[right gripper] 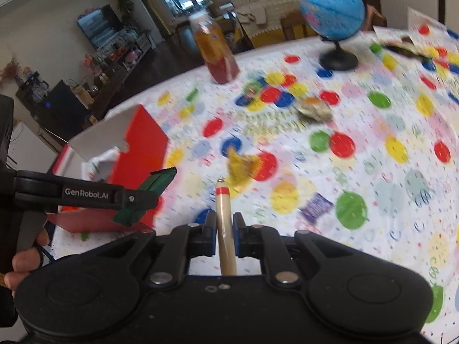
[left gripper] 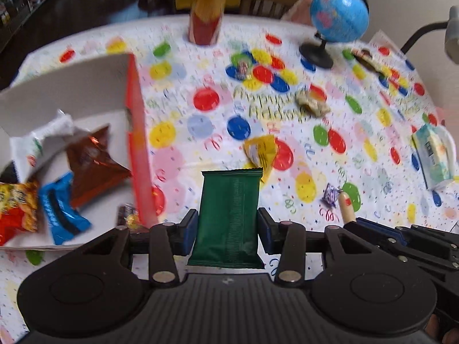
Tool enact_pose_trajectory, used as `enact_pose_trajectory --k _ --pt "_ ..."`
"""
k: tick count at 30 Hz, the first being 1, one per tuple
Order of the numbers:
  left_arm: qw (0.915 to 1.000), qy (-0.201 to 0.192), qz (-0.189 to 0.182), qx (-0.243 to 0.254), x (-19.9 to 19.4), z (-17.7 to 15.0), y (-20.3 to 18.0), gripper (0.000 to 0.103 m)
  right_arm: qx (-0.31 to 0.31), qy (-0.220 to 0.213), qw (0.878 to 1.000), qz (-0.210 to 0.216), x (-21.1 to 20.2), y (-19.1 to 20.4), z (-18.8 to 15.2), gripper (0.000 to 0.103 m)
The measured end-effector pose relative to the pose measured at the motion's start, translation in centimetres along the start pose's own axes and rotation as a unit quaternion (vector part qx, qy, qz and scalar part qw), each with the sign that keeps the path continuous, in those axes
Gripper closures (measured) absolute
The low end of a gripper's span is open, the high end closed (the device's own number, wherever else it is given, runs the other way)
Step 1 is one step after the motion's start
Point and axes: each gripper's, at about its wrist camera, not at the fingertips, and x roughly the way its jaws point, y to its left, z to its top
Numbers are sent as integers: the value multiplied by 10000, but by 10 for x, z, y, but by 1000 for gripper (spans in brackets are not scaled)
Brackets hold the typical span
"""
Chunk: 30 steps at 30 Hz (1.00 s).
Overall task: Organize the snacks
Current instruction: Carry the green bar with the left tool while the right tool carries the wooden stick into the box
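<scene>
My left gripper [left gripper: 228, 225] is shut on a dark green snack packet [left gripper: 232, 192], held upright between its blue pads above the table, just right of the red box [left gripper: 134, 143]. The box's white inside holds a brown packet [left gripper: 91, 163], a blue packet [left gripper: 61, 212], a red-and-yellow packet [left gripper: 17, 209] and a white one [left gripper: 37, 140]. My right gripper [right gripper: 225, 229] is shut on a beige sausage stick [right gripper: 223, 209] with a red band. On the tablecloth lie a yellow packet [right gripper: 242, 166], a purple candy [right gripper: 315, 206] and a crumpled gold wrapper [right gripper: 314, 110].
A globe [left gripper: 338, 14] on a black stand and an orange drink bottle [left gripper: 206, 14] stand at the table's far side. A tissue pack [left gripper: 434, 154] lies at the right edge, with a lamp [left gripper: 451, 37] above it. The left gripper [right gripper: 137, 200] shows beside the red box [right gripper: 143, 143] in the right wrist view.
</scene>
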Motion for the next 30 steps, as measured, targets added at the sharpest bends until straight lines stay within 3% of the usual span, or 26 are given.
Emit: enact_pose_trajectory --k 14,30 --pt "9963 -807 237 -179 -72 1 77 60 -770 -362 9961 216 1 109 28 94" --pt "9890 -1073 756 -686 -106 -10 185 60 -1383 -213 9894 387 55 203 41 94"
